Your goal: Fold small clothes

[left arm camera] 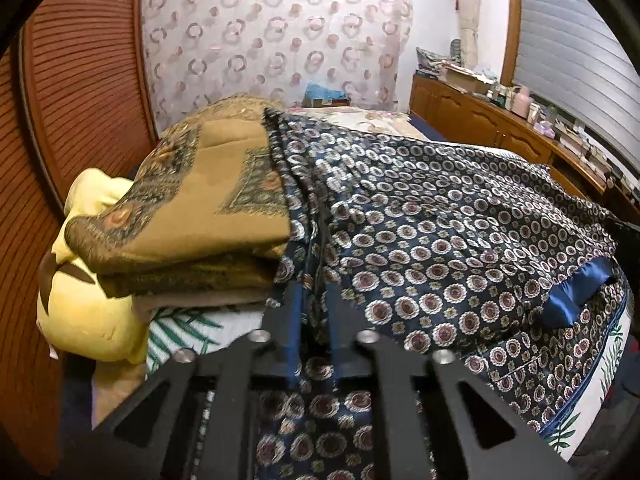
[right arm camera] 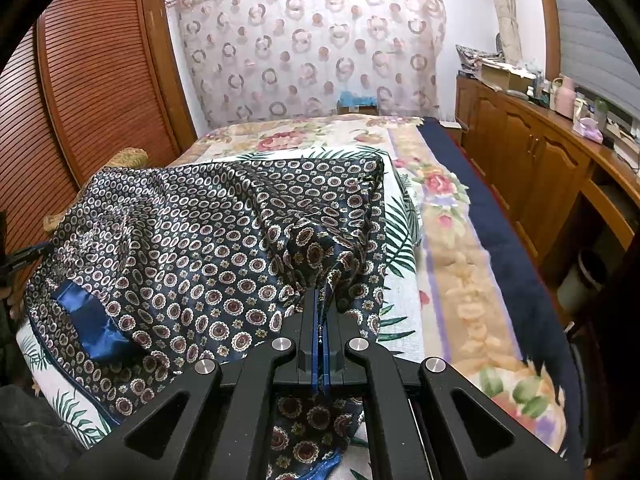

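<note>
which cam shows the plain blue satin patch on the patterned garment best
The right wrist view: the blue satin patch lies unobstructed, its whole rectangle visible on the patterned garment. The left wrist view shows the same patch foreshortened at the garment's far right edge.

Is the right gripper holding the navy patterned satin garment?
Yes, the right gripper pinches a bunched fold of the navy patterned satin garment.

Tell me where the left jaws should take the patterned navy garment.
Grip the gathered edge of the navy patterned garment beside the folded tan blanket, coming from the near side along the bed. There the cloth bunches into a ridge thin enough to pinch. The left gripper already straddles it, jaws nearly closed; the right gripper pinches the opposite corner.
</note>
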{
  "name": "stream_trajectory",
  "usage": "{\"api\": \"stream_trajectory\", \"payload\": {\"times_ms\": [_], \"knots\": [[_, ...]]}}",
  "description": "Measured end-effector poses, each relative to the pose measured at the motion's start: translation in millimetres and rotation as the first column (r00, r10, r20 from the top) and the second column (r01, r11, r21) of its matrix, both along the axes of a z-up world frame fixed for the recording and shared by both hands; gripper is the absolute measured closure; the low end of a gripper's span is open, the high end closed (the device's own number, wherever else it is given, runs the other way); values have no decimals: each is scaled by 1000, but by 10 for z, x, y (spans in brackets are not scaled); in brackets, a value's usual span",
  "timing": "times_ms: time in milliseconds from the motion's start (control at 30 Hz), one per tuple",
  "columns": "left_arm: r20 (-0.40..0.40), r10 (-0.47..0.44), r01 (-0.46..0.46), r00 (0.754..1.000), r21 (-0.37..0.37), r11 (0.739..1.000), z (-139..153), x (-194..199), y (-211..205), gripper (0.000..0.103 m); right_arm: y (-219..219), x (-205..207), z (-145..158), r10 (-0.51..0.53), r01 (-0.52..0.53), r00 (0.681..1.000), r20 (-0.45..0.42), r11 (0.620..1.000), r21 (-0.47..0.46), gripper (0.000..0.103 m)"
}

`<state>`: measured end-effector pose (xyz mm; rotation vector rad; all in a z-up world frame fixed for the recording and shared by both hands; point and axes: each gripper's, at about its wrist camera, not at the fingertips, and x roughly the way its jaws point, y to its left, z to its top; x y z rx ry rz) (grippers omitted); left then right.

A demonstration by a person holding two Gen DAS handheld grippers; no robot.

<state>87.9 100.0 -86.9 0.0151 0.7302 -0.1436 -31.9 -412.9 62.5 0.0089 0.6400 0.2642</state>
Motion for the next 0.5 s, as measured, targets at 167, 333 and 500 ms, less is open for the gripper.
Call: {"api": "stream_trajectory", "payload": {"times_ms": [167, 333, 500], "knots": [[-8, -13, 13, 1000, 57, 998, -22, -10, -114, 96, 3, 8, 8, 3, -3, 1000, 3, 1000, -2, 102], [-31, 17, -15, 999, 47, 999, -43, 46, -6, 97, -5, 15, 9, 6, -6, 1000, 3, 1000, 8, 102], [21, 40, -40, 999, -25, 999, 97, -109, 147, 102, 13, -51, 43, 17, -18, 1000, 14, 1000, 26, 102]]}}
